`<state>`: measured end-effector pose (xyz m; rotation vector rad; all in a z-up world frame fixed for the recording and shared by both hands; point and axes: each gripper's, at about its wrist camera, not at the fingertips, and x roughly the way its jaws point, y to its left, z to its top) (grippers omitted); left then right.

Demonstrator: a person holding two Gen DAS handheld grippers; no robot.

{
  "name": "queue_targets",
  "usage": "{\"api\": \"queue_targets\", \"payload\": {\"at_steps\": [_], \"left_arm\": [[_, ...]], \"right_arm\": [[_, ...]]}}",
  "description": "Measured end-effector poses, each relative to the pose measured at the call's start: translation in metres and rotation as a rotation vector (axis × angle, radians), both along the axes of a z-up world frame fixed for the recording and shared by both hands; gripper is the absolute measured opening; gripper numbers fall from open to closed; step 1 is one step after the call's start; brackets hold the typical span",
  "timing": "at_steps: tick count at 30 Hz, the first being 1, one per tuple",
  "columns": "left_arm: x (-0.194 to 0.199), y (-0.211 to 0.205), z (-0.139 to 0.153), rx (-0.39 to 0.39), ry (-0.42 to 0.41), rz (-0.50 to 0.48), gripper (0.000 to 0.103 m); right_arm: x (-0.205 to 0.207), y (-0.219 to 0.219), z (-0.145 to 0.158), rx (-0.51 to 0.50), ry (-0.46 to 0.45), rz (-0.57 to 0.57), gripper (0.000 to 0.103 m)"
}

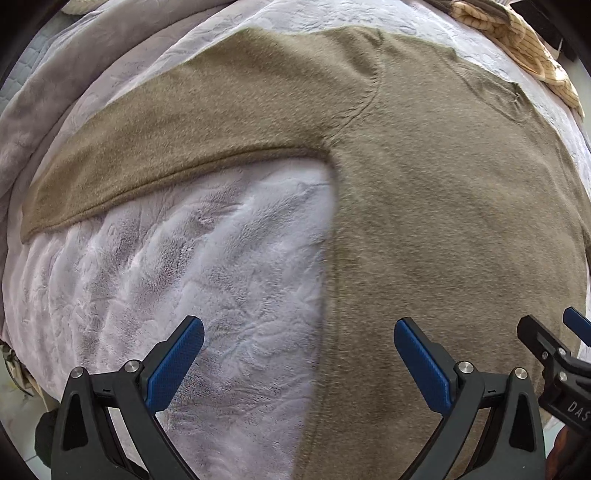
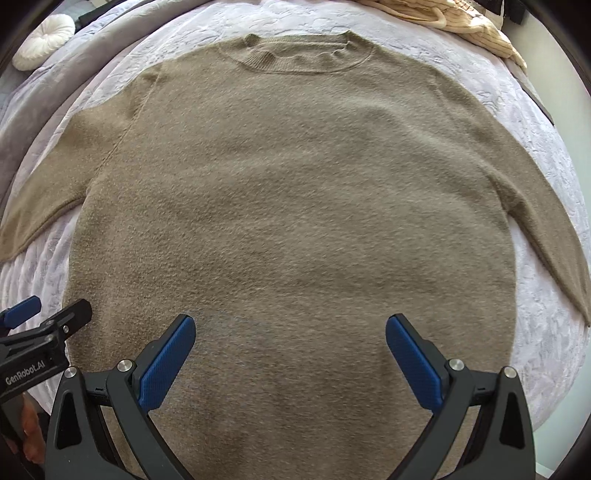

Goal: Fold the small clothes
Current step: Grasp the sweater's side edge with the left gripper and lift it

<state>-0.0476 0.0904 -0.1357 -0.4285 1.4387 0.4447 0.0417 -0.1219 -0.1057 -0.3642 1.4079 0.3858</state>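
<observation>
An olive-brown knit sweater (image 2: 291,206) lay spread flat on a bed covered by a pale lilac plush blanket (image 1: 207,266), its crew neckline (image 2: 295,55) toward the far edge of the bed and its hem toward the near edge, under the grippers. Both sleeves were extended: the left sleeve (image 1: 155,147) ran out toward the bed's left edge, the right sleeve (image 2: 535,221) slanted toward the right edge, and neither was turned onto the body. The left gripper (image 1: 299,354) hovered with its fingers spread wide and nothing between them, above the sweater's left side edge where knit met blanket. The right gripper (image 2: 290,350) likewise stood with fingers wide apart and empty, above the lower middle of the body. The two grippers were close side by side, each appearing at the margin of the other's view. A cream striped garment (image 2: 469,26) lay bunched at the far right corner of the bed, and a round white cushion (image 2: 44,40) sat at the far left. No fold was visible in the sweater; judged from this layout, the garment was spread out and ready, while both sleeve folds and the body fold remained to be done.
</observation>
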Motion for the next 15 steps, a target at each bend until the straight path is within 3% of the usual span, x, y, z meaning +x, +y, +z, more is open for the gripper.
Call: {"api": "queue_targets", "payload": {"at_steps": [15], "left_arm": [[-0.016, 0.066, -0.015, -0.093, -0.031, 0.041, 0.103]], "right_arm": [[-0.012, 0.033, -0.009, -0.050, 0.015, 0.055, 0.103]]}}
